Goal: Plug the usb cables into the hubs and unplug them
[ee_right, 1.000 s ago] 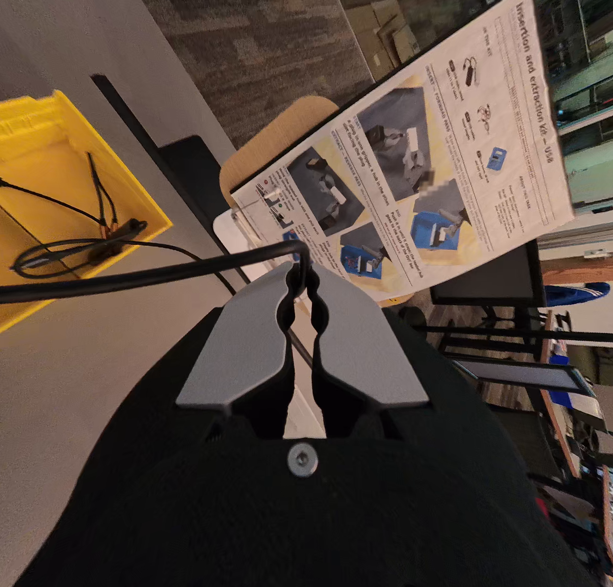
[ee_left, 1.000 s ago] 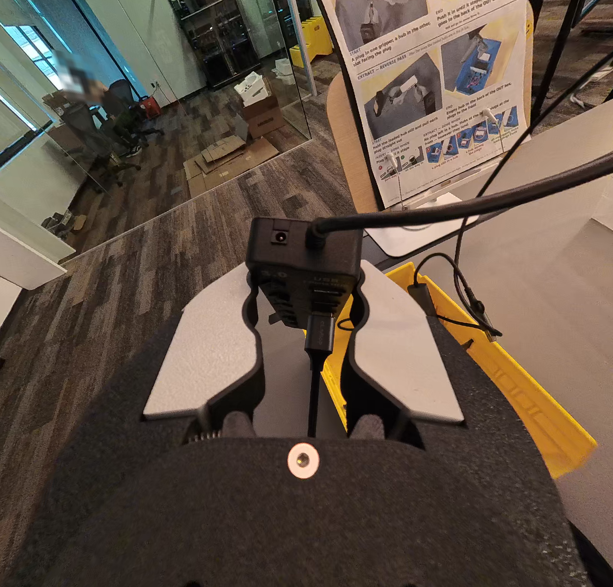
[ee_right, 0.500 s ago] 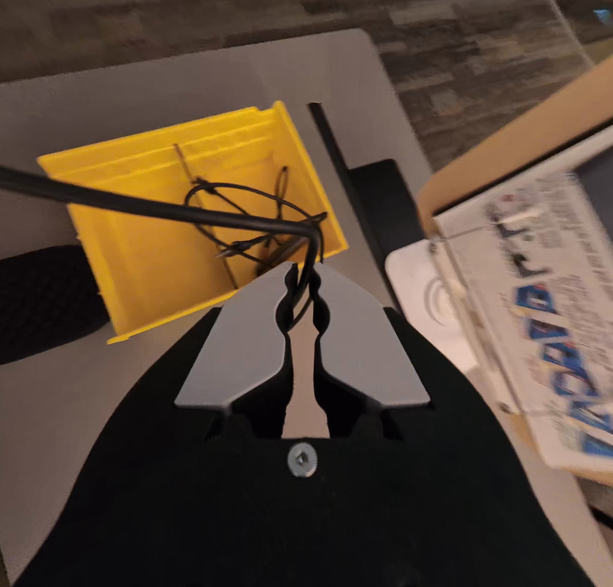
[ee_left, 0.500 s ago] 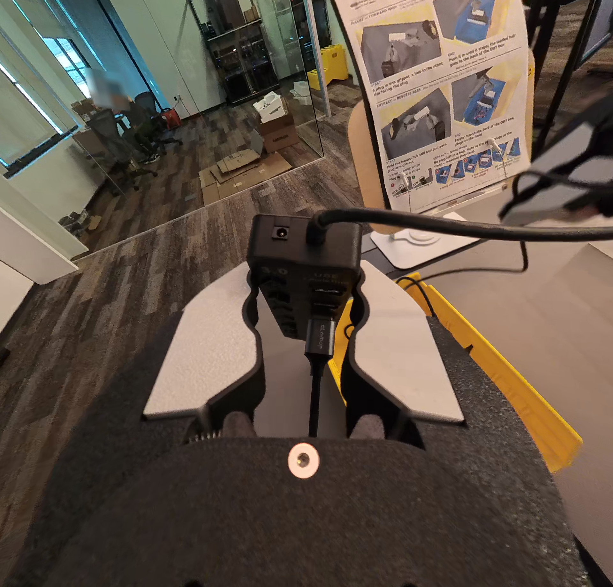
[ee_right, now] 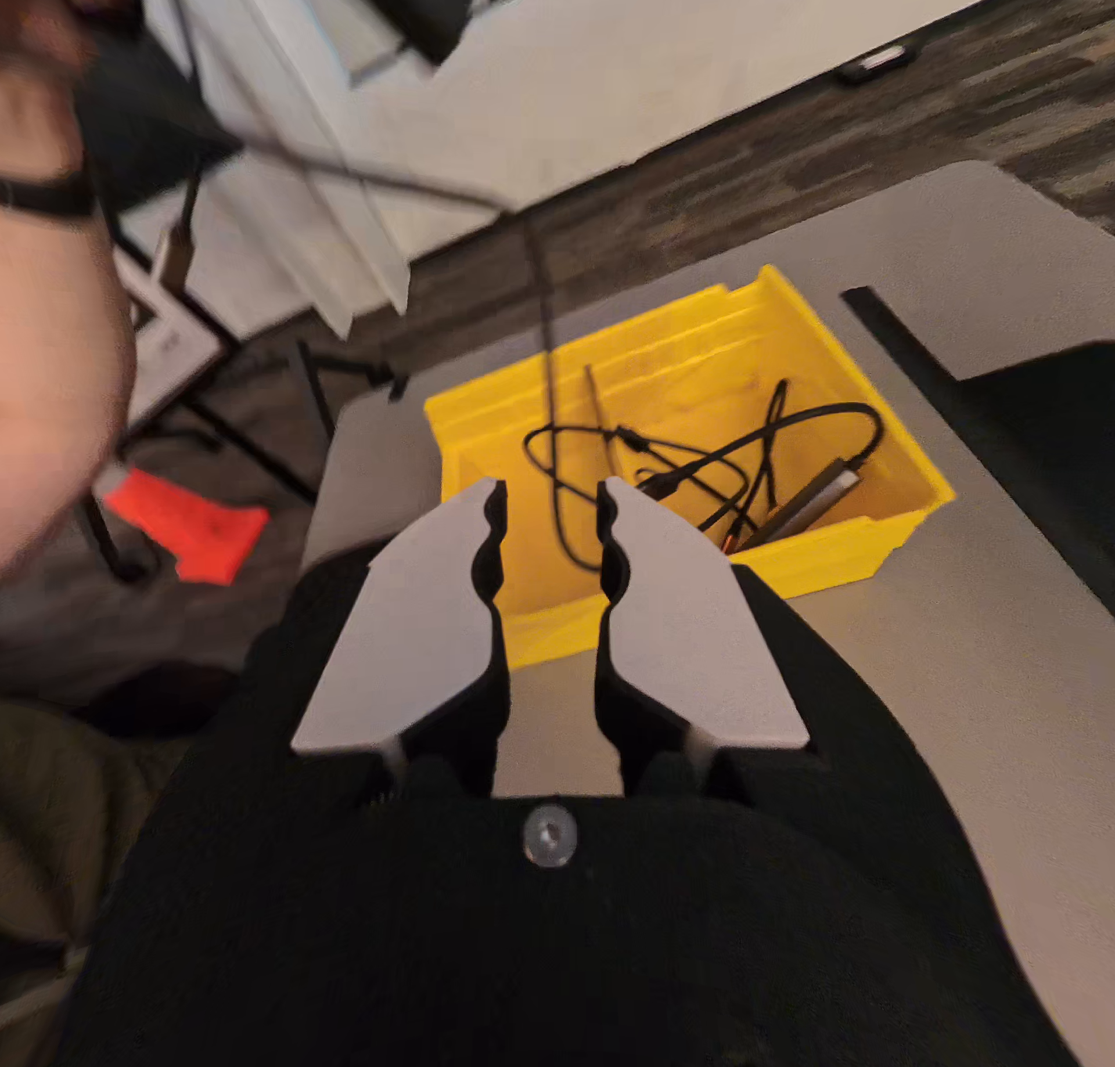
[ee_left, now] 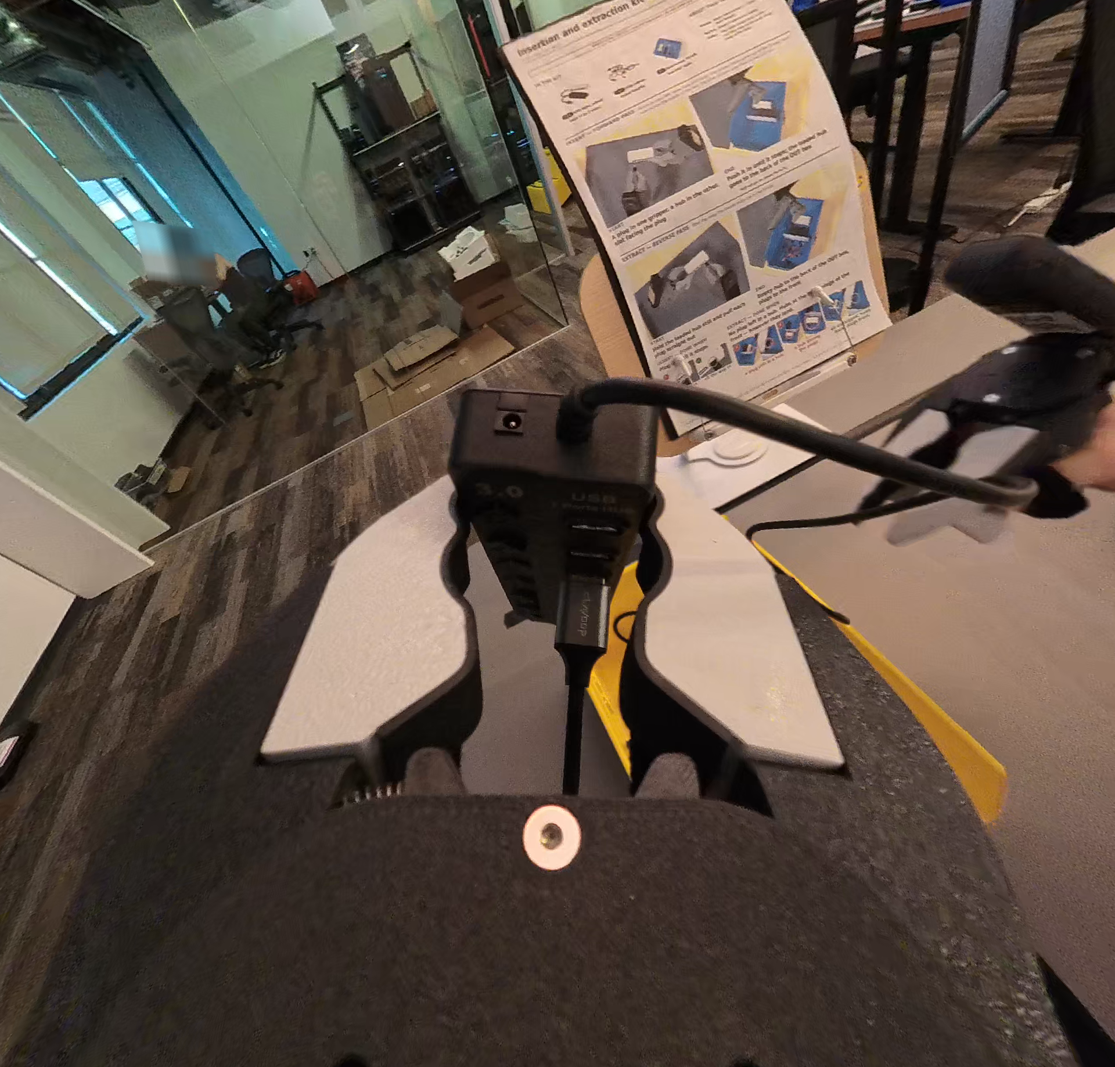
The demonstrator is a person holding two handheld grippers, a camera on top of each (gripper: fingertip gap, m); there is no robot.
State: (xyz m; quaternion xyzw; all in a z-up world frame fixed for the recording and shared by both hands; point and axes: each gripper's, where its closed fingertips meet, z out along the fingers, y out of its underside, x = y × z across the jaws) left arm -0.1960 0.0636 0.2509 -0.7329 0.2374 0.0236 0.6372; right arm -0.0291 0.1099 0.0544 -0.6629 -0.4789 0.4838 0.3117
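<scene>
My left gripper (ee_left: 555, 495) is shut on a black USB hub (ee_left: 552, 459), held upright above the floor beside the table. A black USB plug (ee_left: 580, 616) sits in one of the hub's ports, and its cord hangs down between the fingers. The hub's own thick cable (ee_left: 784, 429) arcs right towards the other gripper. My right gripper (ee_right: 552, 486) is open and empty above a yellow bin (ee_right: 814, 555). The cable (ee_right: 543, 314) hangs blurred beyond its fingertips, down towards the bin.
The bin holds tangled black cables (ee_right: 694, 465) and a grey hub (ee_right: 808, 501); it stands on a grey table (ee_right: 935, 736). An instruction poster (ee_left: 712, 181) stands behind the table. A person's hand is blurred at the left of the right wrist view. An orange object (ee_right: 187, 525) lies on the floor. One gripper's finger ends stand about 25 cm off the other's.
My right gripper swung from the poster to above the bin, opened and let the thick cable go. My left gripper tilted up slightly, still holding the hub.
</scene>
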